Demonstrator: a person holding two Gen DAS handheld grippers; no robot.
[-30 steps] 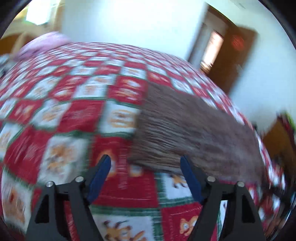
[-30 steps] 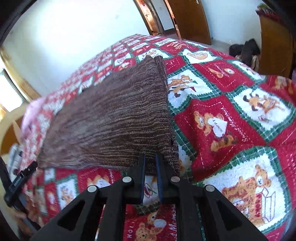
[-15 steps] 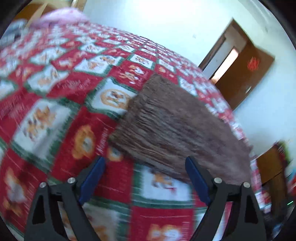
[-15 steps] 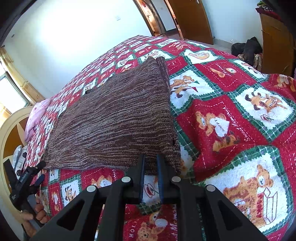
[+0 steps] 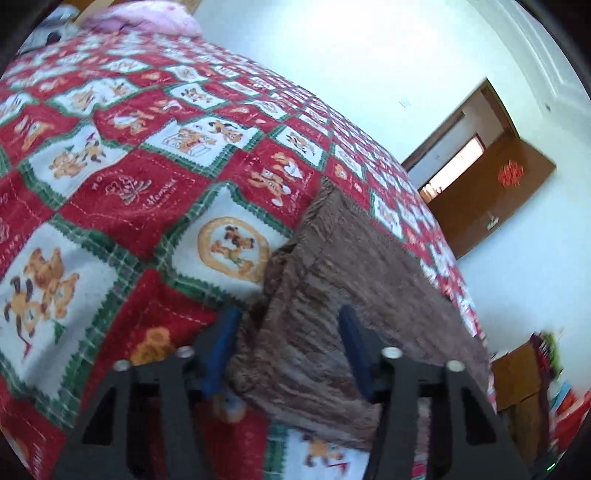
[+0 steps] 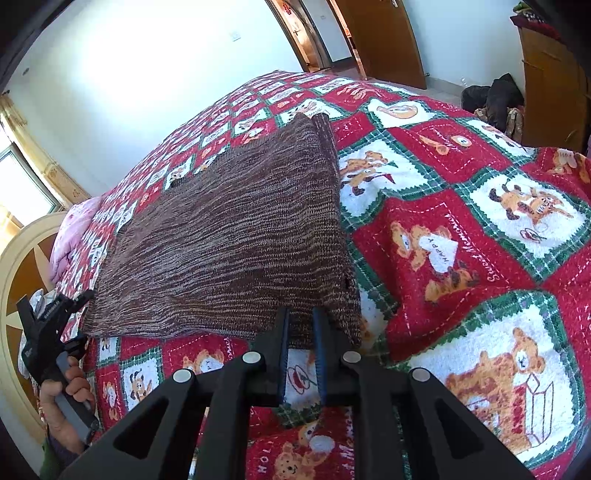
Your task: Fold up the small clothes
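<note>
The brown knit garment (image 6: pixel 236 236) lies spread flat on the bed's red patchwork quilt (image 6: pixel 461 229), directly ahead of both tools. Its near right corner sits between the fingers of the right tool (image 6: pixel 301 350), which is narrow and clamped on that hem. The right tool holds the same place and grip as a second ago.

The left tool (image 5: pixel 288 354) has changed. A second ago it hung wide, short of the near left corner; now it has come down over that corner, the cloth bunches between its blue pads (image 5: pixel 221 343), and the jaws are closing. The pads do not yet appear to press the fabric. From the right wrist view, the person's hand (image 6: pixel 64 402) carries this tool at the garment's far-left edge.

Judgement: both near corners are about to be secured, which sets up the first fold away from the tools.

No containers are visible; a pink pillow (image 5: pixel 147 20) lies at the head of the bed.
</note>
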